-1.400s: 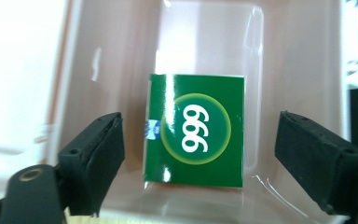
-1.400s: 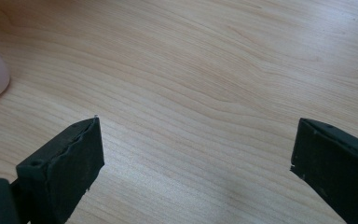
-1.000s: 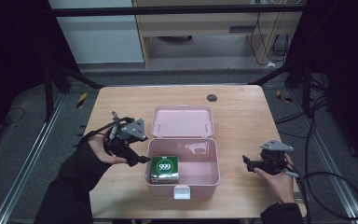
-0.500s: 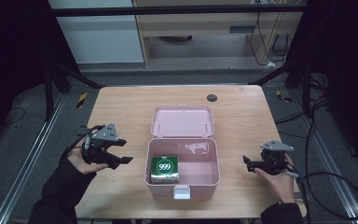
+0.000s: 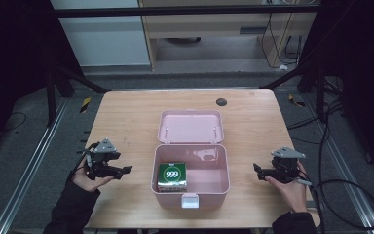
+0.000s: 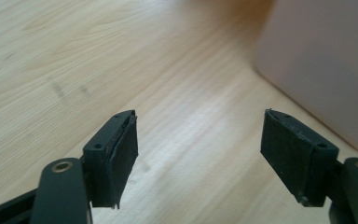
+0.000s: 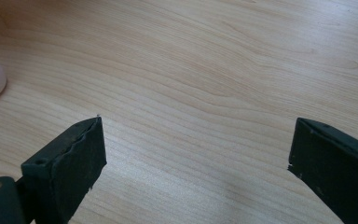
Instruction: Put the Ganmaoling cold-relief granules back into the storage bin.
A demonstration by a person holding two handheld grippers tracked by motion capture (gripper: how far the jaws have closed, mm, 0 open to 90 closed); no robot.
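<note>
An open pink box (image 5: 217, 180) stands at the table's front middle, its lid (image 5: 191, 126) laid back flat. Inside, at the left, lies a green packet marked 999 (image 5: 171, 176). My left gripper (image 5: 125, 170) rests low on the table left of the box, open and holding nothing; its own view shows the box's pink wall (image 6: 326, 60) ahead to the right of the parted jaws (image 6: 199, 154). My right gripper (image 5: 256, 170) sits right of the box, open and holding nothing, jaws wide over bare wood (image 7: 196, 154).
The wooden table (image 5: 126, 112) has a dark round hole (image 5: 221, 102) at the back right. A white latch (image 5: 190, 200) sticks out at the box's front. Metal frame rails and cables run beside the table on the dark floor.
My left gripper has drawn back leftward from the box's edge, where it was by the green packet, to the table's left side. The right gripper has stayed still.
</note>
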